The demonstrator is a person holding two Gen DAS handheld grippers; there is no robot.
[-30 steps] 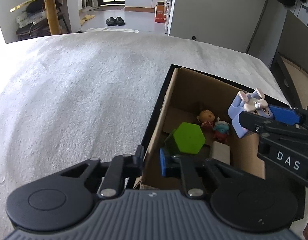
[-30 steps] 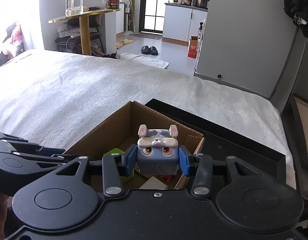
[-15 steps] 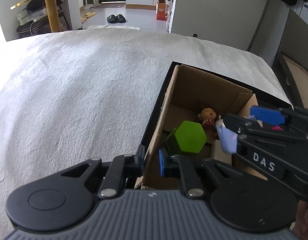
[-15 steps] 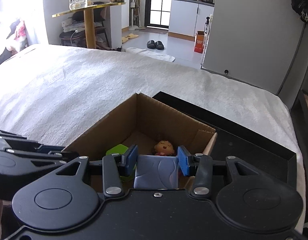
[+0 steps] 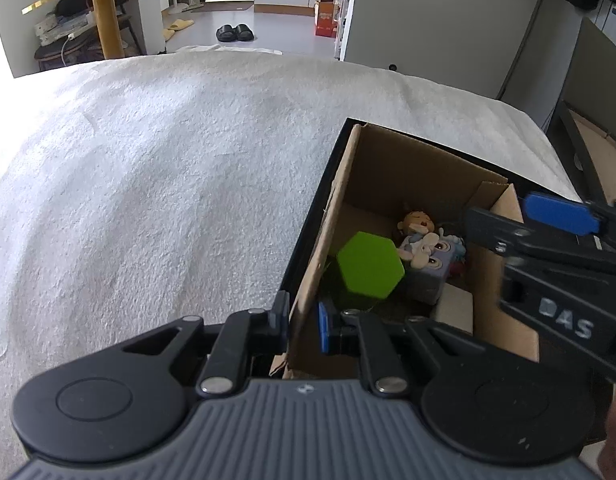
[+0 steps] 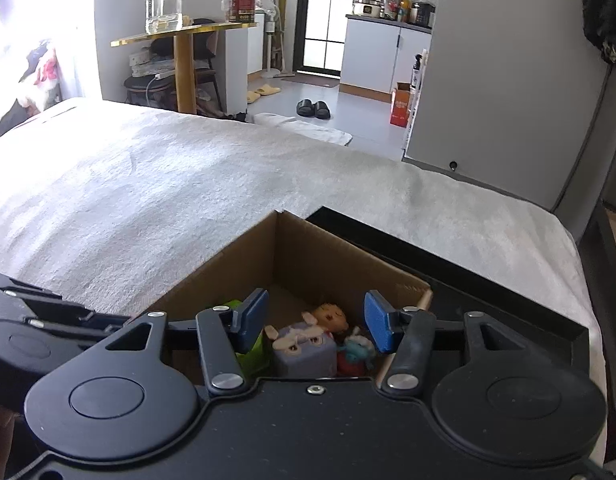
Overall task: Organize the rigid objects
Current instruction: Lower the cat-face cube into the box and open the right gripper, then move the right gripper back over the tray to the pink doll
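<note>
Left gripper (image 5: 303, 322): its jaws are clamped on the near left wall of the box (image 5: 328, 240), one finger outside, one inside.
Right gripper (image 6: 314, 324): its jaws stand apart and have just been opening; nothing is pressed between them. It hangs over the right part of the box, above the toys.
Box (image 6: 308, 256): brown cardboard, open at the top. It sits in a black tray (image 6: 488, 280) at the near right corner of the bed (image 6: 167, 184).
Bunny cube (image 5: 426, 262): pale purple block with a bunny face and ears. It lies inside the box, on the other toys and tilted on its side, free of both grippers. In the right wrist view the bunny cube (image 6: 303, 346) is below the gap of the open fingers.
Green block (image 5: 370, 266): six-sided, inside the box just left of the bunny cube, touching it.
Doll (image 5: 418, 220): small, orange face, behind the bunny cube toward the far wall.
Red-blue figure (image 6: 356, 354): just right of the bunny cube; details too small to tell.
Pale block (image 5: 454, 306): on the box floor at the near side.
Bed: covered with a white rough blanket.
</note>
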